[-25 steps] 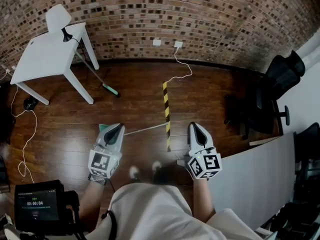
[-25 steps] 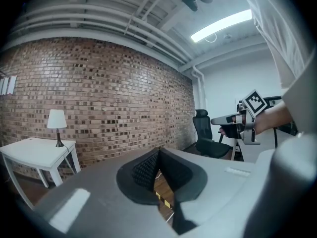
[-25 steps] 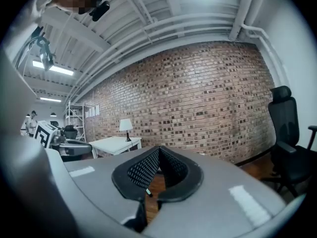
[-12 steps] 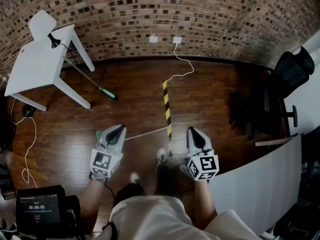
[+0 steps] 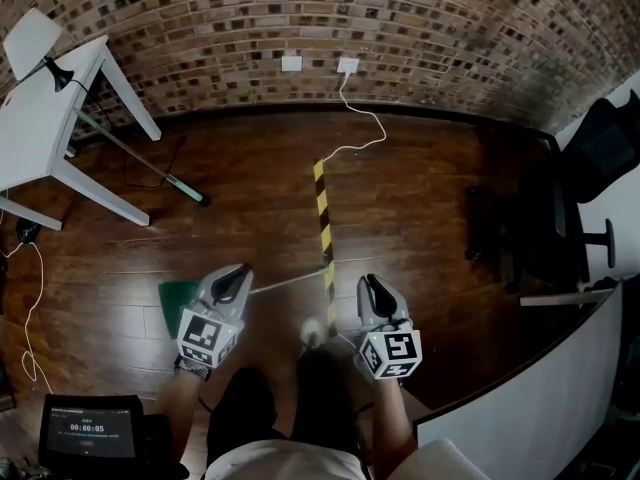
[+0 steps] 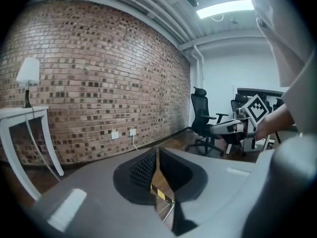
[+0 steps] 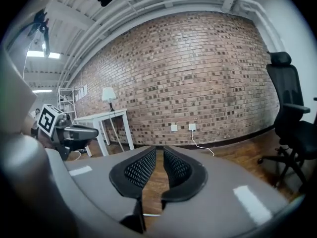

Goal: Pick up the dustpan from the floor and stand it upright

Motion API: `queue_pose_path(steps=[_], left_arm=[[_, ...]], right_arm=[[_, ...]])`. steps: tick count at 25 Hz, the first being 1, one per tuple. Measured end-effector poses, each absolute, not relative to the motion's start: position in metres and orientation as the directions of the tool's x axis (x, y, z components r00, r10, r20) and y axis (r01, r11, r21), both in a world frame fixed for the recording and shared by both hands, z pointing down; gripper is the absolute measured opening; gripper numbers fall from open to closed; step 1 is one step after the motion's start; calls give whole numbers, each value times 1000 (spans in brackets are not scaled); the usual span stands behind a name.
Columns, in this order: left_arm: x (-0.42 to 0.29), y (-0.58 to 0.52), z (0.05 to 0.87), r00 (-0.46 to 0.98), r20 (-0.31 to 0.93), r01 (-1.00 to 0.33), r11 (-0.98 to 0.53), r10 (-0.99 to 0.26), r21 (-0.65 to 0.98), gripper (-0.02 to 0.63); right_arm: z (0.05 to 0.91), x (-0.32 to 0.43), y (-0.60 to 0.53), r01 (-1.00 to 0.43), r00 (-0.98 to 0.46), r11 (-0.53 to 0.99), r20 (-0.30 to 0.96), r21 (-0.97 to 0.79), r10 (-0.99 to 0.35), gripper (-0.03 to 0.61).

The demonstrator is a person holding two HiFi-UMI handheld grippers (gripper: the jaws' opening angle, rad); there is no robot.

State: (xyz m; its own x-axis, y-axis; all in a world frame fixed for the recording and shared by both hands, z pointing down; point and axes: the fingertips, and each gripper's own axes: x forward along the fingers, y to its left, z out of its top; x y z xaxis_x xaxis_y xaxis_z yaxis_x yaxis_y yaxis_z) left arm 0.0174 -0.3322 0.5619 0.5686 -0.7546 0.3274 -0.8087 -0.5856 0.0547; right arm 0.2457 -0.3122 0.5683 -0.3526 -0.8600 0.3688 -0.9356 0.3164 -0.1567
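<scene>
The green dustpan [image 5: 180, 294] lies flat on the wooden floor, and its thin pale handle [image 5: 290, 280] runs right toward the striped tape. My left gripper [image 5: 240, 272] hangs over the pan's right edge, apart from it, with its jaws shut and empty [image 6: 157, 155]. My right gripper [image 5: 368, 282] hovers right of the tape, beyond the handle's end. Its jaws [image 7: 159, 152] are opening, with a narrow gap and nothing between them. Each gripper shows in the other's view, held level with it.
A white table [image 5: 40, 118] with a lamp stands at the far left, and a green-headed broom [image 5: 140, 163] leans under it. Yellow-black tape [image 5: 322, 218] runs along the floor. A black office chair [image 5: 540, 228] and a white panel [image 5: 540, 398] stand right. A cable [image 5: 355, 118] trails from the wall socket.
Both grippers and the head have sunk toward the floor. More of the green pan now shows left of the left gripper.
</scene>
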Motion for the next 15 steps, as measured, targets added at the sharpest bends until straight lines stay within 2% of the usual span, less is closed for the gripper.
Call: queue_pose_path(steps=[4, 7, 15], left_arm=[[29, -338, 641, 580, 340, -802, -592, -740, 79, 3], [35, -340, 706, 591, 375, -791, -604, -714, 95, 54], [50, -354, 862, 632, 408, -758, -635, -659, 150, 80]], right_arm=[[655, 256, -322, -940, -341, 319, 393, -121, -854, 80], [726, 257, -325, -934, -354, 335, 422, -123, -834, 118], [896, 262, -332, -939, -340, 324, 467, -118, -816, 127]])
